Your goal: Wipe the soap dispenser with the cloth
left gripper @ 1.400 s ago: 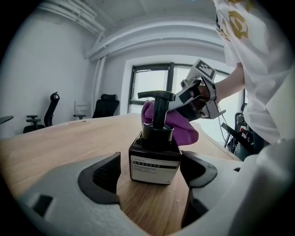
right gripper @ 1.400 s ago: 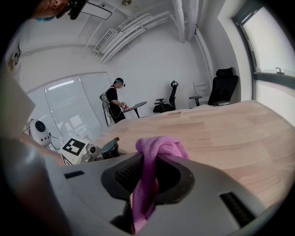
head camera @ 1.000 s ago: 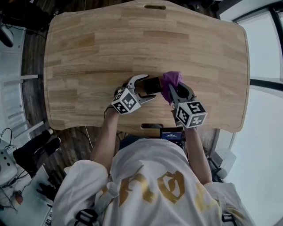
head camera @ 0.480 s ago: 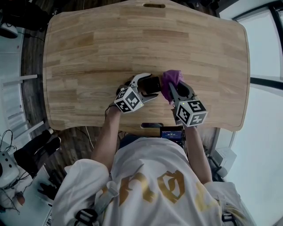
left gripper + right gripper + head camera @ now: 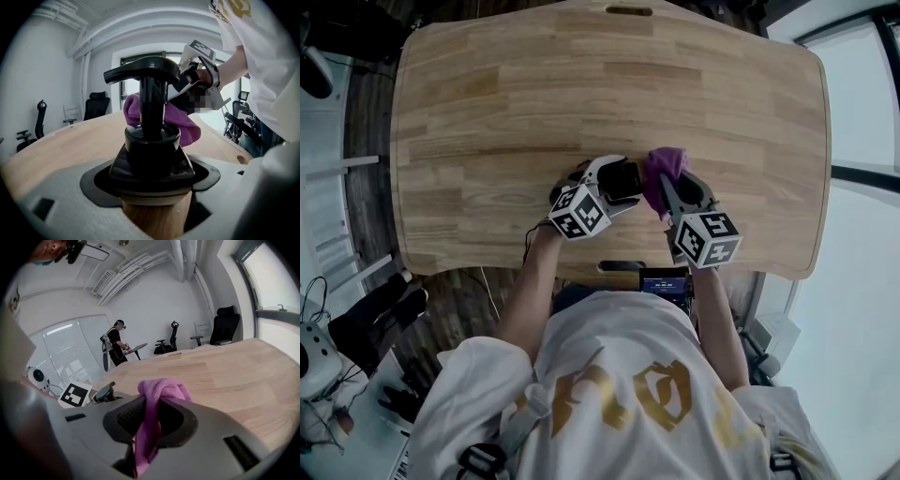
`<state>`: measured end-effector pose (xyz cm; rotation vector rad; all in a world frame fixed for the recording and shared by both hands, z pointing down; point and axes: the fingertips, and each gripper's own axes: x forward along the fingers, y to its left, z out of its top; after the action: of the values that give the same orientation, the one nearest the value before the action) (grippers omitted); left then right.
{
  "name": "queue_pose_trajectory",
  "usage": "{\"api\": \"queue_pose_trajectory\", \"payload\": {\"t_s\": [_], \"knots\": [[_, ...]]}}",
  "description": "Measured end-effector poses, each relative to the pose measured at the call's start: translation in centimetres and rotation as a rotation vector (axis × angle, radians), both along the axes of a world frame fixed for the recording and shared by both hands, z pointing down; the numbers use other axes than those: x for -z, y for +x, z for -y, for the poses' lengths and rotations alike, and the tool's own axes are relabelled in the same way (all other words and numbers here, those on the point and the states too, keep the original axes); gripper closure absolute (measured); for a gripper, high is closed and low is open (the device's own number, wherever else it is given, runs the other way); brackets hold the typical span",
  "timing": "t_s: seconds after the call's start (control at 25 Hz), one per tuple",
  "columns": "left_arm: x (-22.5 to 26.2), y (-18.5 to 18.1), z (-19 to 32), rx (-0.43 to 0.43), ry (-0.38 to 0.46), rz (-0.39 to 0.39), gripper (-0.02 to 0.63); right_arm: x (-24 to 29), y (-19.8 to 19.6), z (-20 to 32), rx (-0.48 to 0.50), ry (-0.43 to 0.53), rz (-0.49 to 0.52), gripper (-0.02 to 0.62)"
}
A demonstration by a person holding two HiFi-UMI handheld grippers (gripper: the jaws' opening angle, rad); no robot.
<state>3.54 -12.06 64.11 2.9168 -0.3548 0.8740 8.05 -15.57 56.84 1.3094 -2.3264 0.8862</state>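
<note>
While the left claw (image 5: 152, 182) is clamping the soap dispenser (image 5: 151, 98) upright by its shoulder above the counter (image 5: 534, 112), the right claw (image 5: 149, 420) is pinching the purple cloth (image 5: 161, 389) and holding it against the dispenser's right side, so the wiping is likely going to be running along that vertical neck.

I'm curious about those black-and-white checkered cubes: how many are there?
2. One cube sits on the left gripper, which clamps the soap dispenser; the other on the right gripper, which pinches the purple cloth. None looks hidden.
</note>
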Motion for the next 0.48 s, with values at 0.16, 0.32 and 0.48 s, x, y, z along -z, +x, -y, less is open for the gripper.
{"api": "queue_pose_trajectory", "payload": {"t_s": [0.16,0.32,0.48], "knots": [[-0.18,-0.17,0.42,0.029,0.016,0.02,0.245,-0.06,-0.08,0.0,0.001,0.0,0.0,0.531],[-0.18,-0.2,0.37,0.022,0.02,0.021,0.247,-0.07,0.15,-0.08,-0.004,-0.001,0.001,0.531],[-0.1,-0.17,0.38,0.025,0.016,0.023,0.247,0.15,0.4,0.07,-0.01,0.002,0.005,0.531]]}}
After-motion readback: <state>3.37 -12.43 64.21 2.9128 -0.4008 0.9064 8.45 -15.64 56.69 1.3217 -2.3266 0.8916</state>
